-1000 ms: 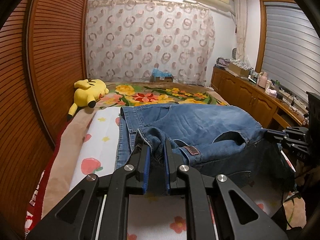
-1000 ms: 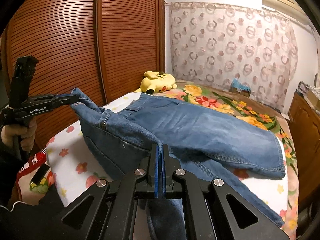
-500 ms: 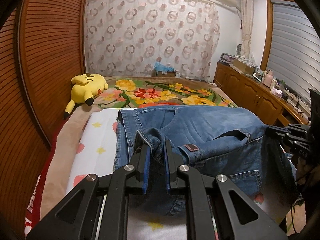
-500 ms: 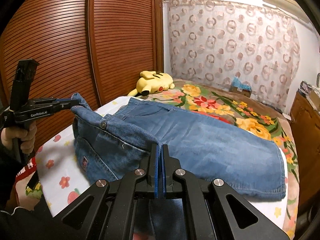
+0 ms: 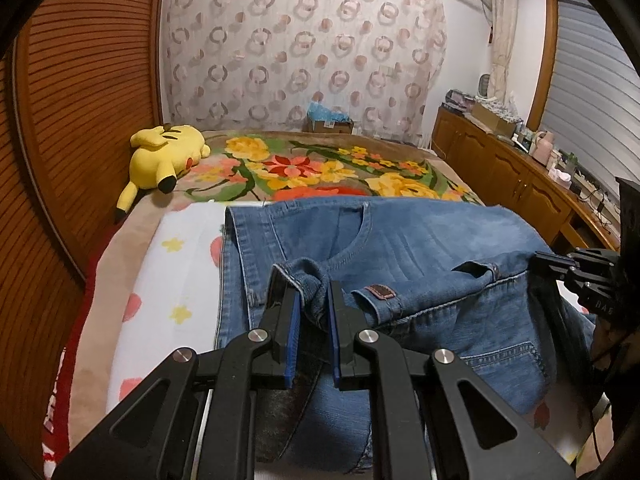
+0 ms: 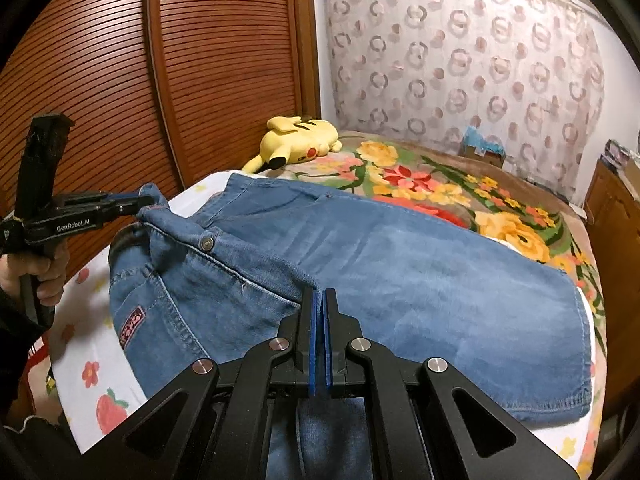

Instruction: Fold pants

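The blue denim pants [image 6: 400,264] lie across the bed [image 6: 460,184], waistband end lifted and doubled over the legs, carried further along than before. Left tongs [image 5: 313,304] pinch bunched waistband; right tongs [image 6: 319,304] clamp its other corner.

left hand-held gripper [image 5: 313,304] clamped; right hand-held gripper [image 6: 319,308] clamped

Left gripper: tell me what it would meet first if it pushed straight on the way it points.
The left gripper, shut on the waistband, points down over the jeans; it would probably meet their flat denim first, though depth is unclear.
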Motion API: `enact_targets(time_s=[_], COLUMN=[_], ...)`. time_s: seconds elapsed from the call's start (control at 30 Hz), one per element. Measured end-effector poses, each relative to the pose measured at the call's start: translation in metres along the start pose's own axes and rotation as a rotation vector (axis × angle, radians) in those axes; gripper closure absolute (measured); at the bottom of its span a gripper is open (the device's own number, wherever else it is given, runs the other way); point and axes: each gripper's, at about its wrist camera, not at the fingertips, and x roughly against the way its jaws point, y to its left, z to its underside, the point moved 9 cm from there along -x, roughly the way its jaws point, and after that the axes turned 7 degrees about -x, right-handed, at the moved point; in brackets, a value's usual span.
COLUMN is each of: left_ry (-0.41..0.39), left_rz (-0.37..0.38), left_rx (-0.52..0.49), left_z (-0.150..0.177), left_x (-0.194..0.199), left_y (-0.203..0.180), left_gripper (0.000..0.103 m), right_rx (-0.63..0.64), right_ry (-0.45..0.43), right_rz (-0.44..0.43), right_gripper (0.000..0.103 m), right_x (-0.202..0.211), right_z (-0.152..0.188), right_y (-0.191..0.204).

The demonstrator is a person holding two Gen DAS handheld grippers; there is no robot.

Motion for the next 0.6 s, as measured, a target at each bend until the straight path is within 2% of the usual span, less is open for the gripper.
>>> enact_targets(time_s=[0.4,0.6], left_ry=[-0.105,-0.099], left_rz=[0.001,-0.022], left_rx=[-0.027,-0.021], left_z=[-0.068,-0.086], left_x=[0.004,-0.023], left_y=[0.008,0.025], left_gripper=[0.089,0.089], right_rx=[0.075,0.108], right_ry=[-0.091,-0.093], right_rz=[0.064,0.092], right_gripper=[0.101,0.101], right_x=[0.003,-0.03], right_z=[-0.071,-0.088], right_y=[-0.004,-0.005])
